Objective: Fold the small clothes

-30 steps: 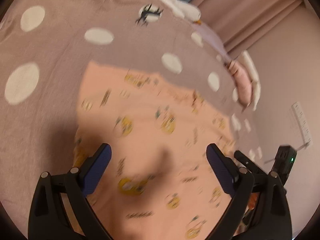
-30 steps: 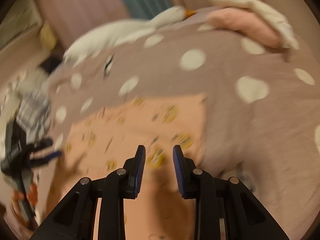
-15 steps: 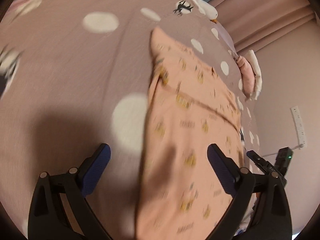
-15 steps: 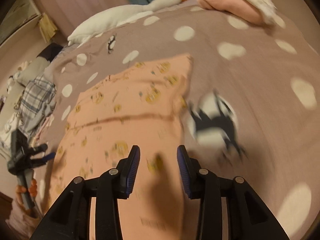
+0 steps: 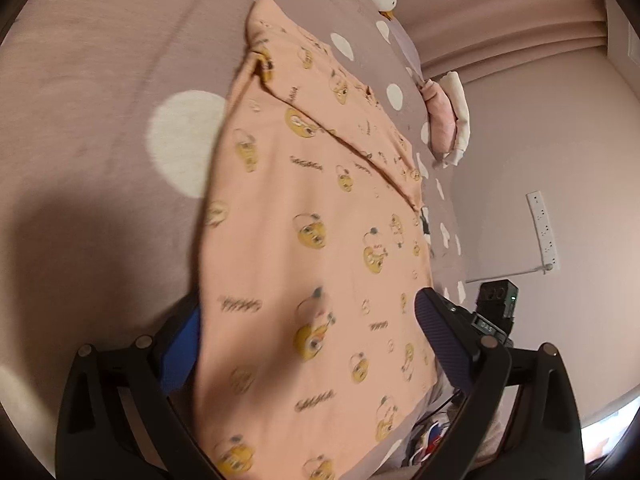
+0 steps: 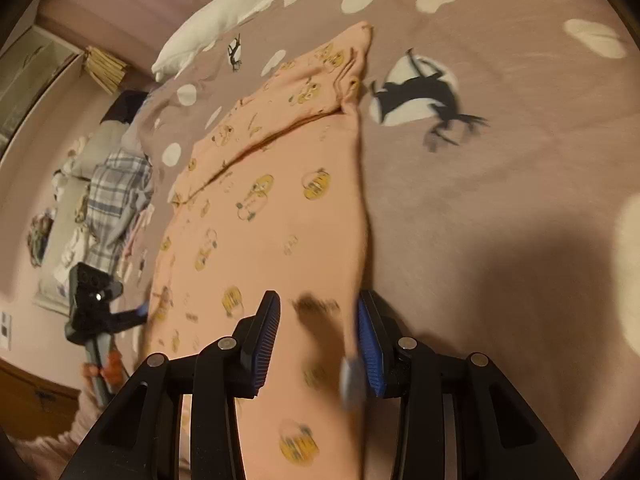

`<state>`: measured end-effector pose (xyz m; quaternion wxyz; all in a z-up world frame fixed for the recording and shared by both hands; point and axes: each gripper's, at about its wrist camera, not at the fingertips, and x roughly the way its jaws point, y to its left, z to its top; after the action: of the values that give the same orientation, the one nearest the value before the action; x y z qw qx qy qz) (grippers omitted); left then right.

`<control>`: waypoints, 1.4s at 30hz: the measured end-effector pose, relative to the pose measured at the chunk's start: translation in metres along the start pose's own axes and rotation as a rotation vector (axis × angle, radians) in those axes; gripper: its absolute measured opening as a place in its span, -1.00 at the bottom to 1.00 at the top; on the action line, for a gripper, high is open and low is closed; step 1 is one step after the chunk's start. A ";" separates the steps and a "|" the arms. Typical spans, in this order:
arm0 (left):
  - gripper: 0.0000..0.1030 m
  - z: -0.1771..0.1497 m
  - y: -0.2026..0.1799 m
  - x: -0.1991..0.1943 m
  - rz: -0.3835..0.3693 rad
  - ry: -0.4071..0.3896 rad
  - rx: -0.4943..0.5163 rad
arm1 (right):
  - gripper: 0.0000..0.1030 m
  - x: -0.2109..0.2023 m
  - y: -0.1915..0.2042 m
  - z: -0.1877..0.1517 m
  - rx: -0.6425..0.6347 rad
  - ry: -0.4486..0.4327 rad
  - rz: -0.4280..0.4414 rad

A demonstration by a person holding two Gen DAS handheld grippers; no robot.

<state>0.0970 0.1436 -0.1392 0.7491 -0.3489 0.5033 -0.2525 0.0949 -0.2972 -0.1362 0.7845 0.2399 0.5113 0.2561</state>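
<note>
A peach garment [image 5: 304, 208] printed with yellow cartoon faces lies flat on a mauve bedspread [image 5: 100, 80] with white dots. Its far part is folded over. In the left wrist view my left gripper [image 5: 308, 320] is open wide, straddling the garment's near end; the cloth edge covers the left finger. In the right wrist view the garment [image 6: 272, 208] runs away from my right gripper [image 6: 318, 324], which is open with the garment's near right edge and a small white tag between its pads. The left gripper [image 6: 120, 314] shows at far left.
A white goose plush [image 6: 224, 20] lies at the head of the bed. A pink and white folded pile [image 5: 448, 116] sits at the bed's right edge. A plaid cloth heap [image 6: 116, 188] lies left. A wall socket strip [image 5: 542, 228] is at right.
Both grippers have dropped low over the garment's near end. The right gripper has opened wider and now brackets the garment's right edge. The left gripper stays wide open.
</note>
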 end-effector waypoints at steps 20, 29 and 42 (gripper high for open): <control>0.17 -0.062 0.005 -0.019 -0.064 0.085 -0.010 | -0.25 -0.014 -0.002 -0.058 0.040 0.048 0.148; -0.82 -0.060 0.012 -0.004 -0.014 0.120 -0.092 | -0.49 -0.002 0.006 -0.053 0.038 0.033 0.128; -0.92 -0.063 0.015 -0.018 -0.172 0.086 -0.173 | -0.90 -0.012 0.006 -0.068 0.019 0.033 0.167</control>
<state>0.0327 0.1493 -0.1562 0.6696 -0.4429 0.5230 -0.2862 0.0271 -0.2925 -0.1493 0.7497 0.2848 0.5047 0.3195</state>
